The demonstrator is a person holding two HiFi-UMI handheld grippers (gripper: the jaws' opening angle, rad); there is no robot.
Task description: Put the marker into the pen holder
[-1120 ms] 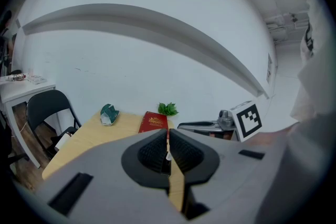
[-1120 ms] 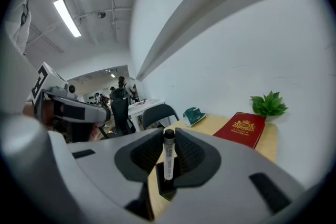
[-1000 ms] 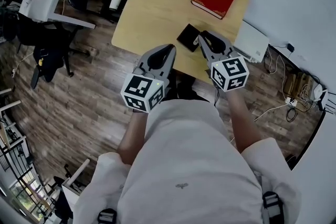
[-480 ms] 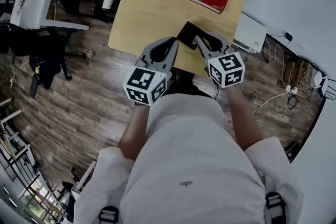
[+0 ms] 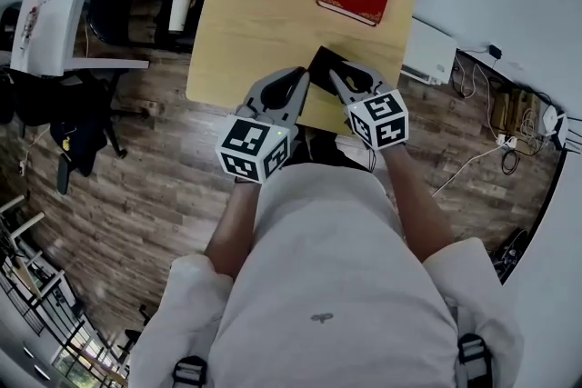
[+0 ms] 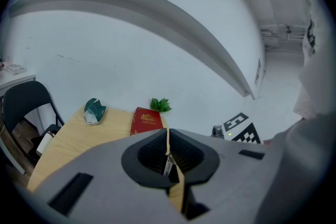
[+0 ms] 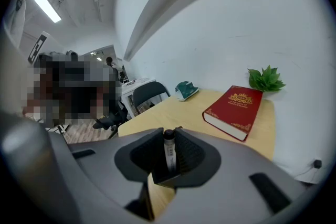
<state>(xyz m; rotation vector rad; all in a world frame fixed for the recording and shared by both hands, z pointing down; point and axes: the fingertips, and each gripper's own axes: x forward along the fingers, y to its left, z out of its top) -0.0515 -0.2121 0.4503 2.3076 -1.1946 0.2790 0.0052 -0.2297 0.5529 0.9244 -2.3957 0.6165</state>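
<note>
The table (image 5: 245, 23) has the black holder (image 5: 323, 65) at its near edge. The right gripper (image 7: 169, 134) is clamped on the marker (image 7: 170, 157), which stands upright at the holder. The left gripper (image 6: 167, 135) is closed and empty. The marker looks light, stiff and smooth, so it is best held mid-barrel, not by the cap.

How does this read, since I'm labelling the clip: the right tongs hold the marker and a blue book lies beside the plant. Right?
Not quite: the book is red, not blue, as the right gripper view shows. The rest stands: the right tongs hold the marker, and the book lies beside the plant.
</note>
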